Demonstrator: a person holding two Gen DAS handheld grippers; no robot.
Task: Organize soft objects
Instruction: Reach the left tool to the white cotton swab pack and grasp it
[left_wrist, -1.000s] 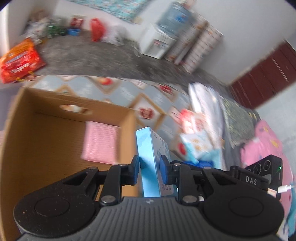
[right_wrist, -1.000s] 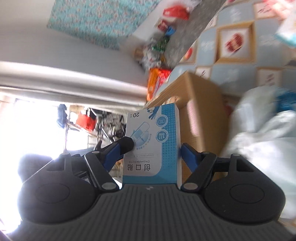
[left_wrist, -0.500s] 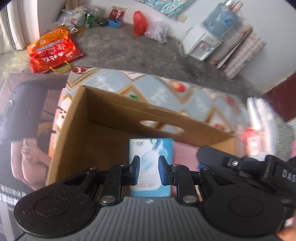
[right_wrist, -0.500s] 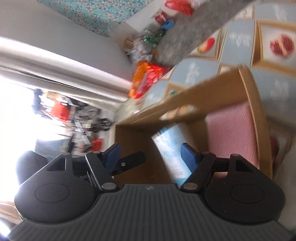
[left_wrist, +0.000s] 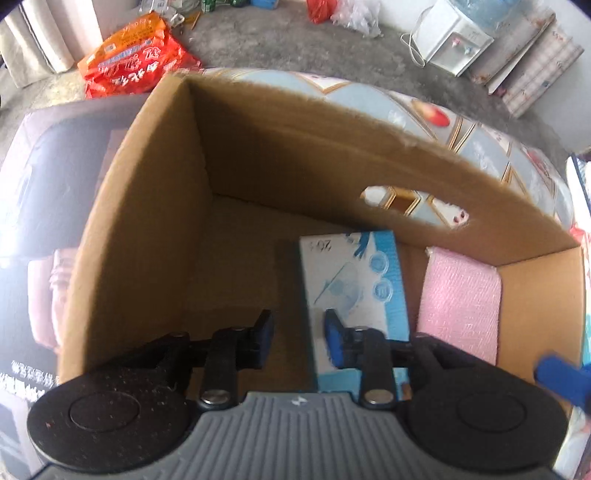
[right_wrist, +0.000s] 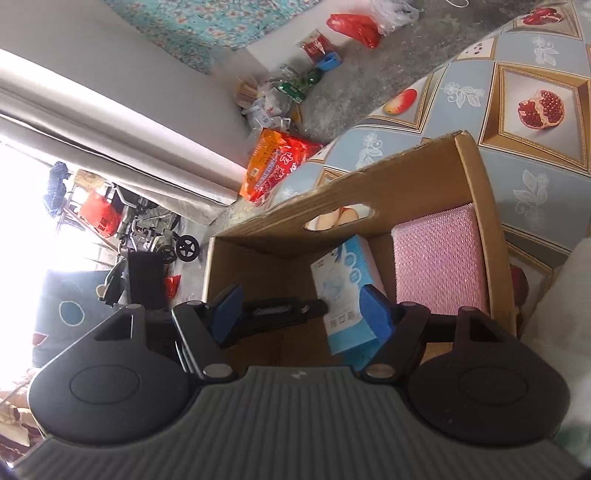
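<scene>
A blue and white box (left_wrist: 351, 280) lies flat on the floor of an open cardboard box (left_wrist: 155, 192), beside a pink pack (left_wrist: 461, 299) against the right wall. My left gripper (left_wrist: 297, 338) is open above the cardboard box, its right finger over the blue box, not gripping it. In the right wrist view the blue box (right_wrist: 343, 291), the pink pack (right_wrist: 439, 258) and the cardboard box (right_wrist: 476, 192) show again. My right gripper (right_wrist: 301, 314) is open and empty above the carton. The left gripper's finger shows between its jaws.
The cardboard box stands on a table with a patterned fruit cloth (right_wrist: 535, 110). An orange-red bag (left_wrist: 136, 66) lies on the grey floor beyond. A white water dispenser (left_wrist: 454, 40) stands at the back. A dark printed surface (left_wrist: 44, 177) lies left of the box.
My left gripper has opened and let go of the blue box, which now lies flat in the cardboard box. My right gripper, open since half a second ago, has moved over the carton.
</scene>
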